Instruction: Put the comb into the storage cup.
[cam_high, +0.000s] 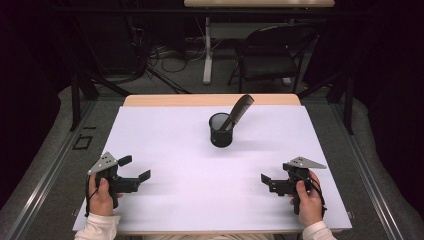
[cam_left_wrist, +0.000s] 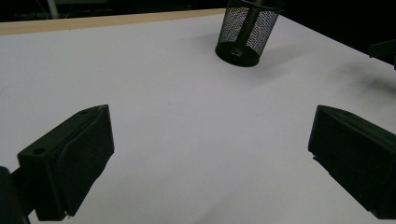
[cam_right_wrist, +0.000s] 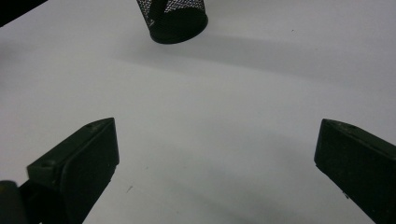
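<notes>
Black wire-mesh cup (cam_high: 221, 131) upright mid-counter, slightly far, with dark plastic comb (cam_high: 239, 111) leaning out to the right, handle down. Left hand-held gripper (cam_high: 135, 171) and right hand-held gripper (cam_high: 265, 179) released, jaws spread, near corners of white counter (cam_high: 165, 135), probably poised to reach in.

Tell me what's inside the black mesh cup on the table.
A dark comb stands in the black mesh cup, leaning to the right with its toothed end sticking out above the rim. Its lower end is partly veiled by the mesh, and whether anything else lies at the bottom cannot be told.
</notes>
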